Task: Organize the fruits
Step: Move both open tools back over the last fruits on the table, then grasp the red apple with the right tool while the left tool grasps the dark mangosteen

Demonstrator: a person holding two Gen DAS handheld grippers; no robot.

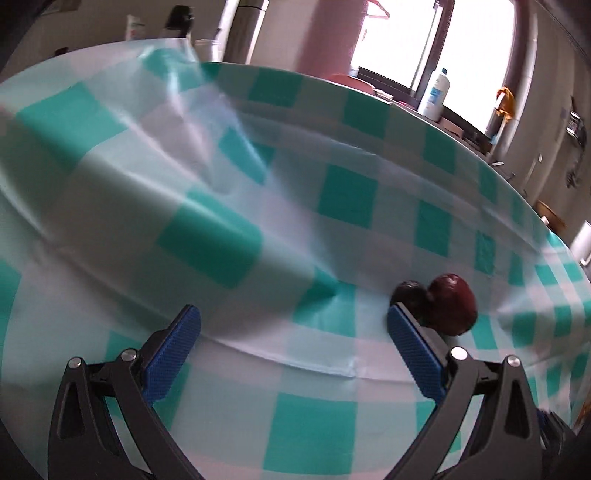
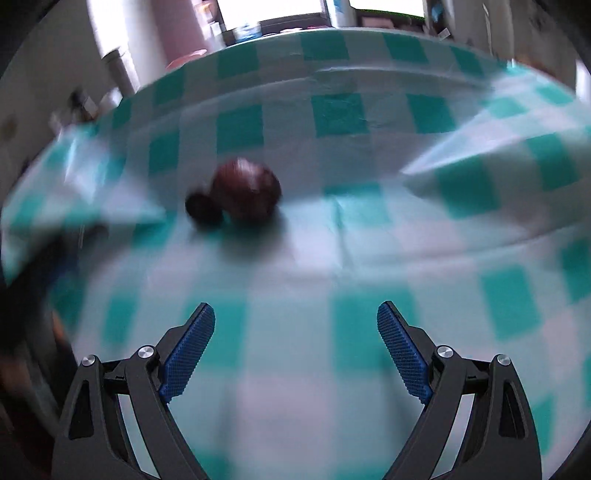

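Observation:
A dark red apple [image 1: 452, 304] and a smaller, darker round fruit [image 1: 409, 295] lie touching each other on the green-and-white checked tablecloth [image 1: 258, 229]. In the left wrist view they sit just beyond my right fingertip [image 1: 400, 317]. My left gripper [image 1: 293, 314] is open and empty, low over the cloth. In the right wrist view the apple [image 2: 245, 192] and the small fruit [image 2: 203, 210] lie ahead and to the left, blurred. My right gripper [image 2: 295, 314] is open and empty, well short of them.
The cloth is rumpled into raised folds at the left [image 1: 147, 147] and at the right [image 2: 498, 155]. Beyond the table's far edge stand a white bottle [image 1: 437, 92], a metal cylinder [image 1: 245, 29] and a bright window.

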